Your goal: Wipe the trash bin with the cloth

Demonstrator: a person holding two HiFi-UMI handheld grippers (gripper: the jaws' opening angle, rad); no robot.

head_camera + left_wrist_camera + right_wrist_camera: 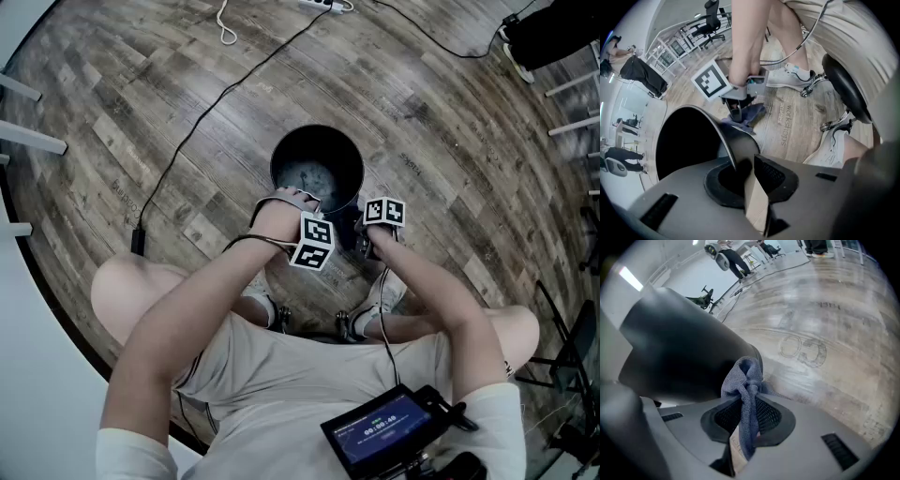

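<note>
Two views settle the grips: left gripper view shows the left gripper [745, 165] clamped on the trash bin [739, 140] rim; right gripper view shows the right gripper [745, 414] clenching the cloth [744, 380] against its outer wall. Head view alone reveals the bin's mottled bottom.

Soft, even indoor light; pale glare on the wooden floor [834, 301]; heavy fisheye bending, dark blurred corners.

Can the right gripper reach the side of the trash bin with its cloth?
Probably yes: the right gripper holds the cloth right up against the trash bin wall, with nothing between.
</note>
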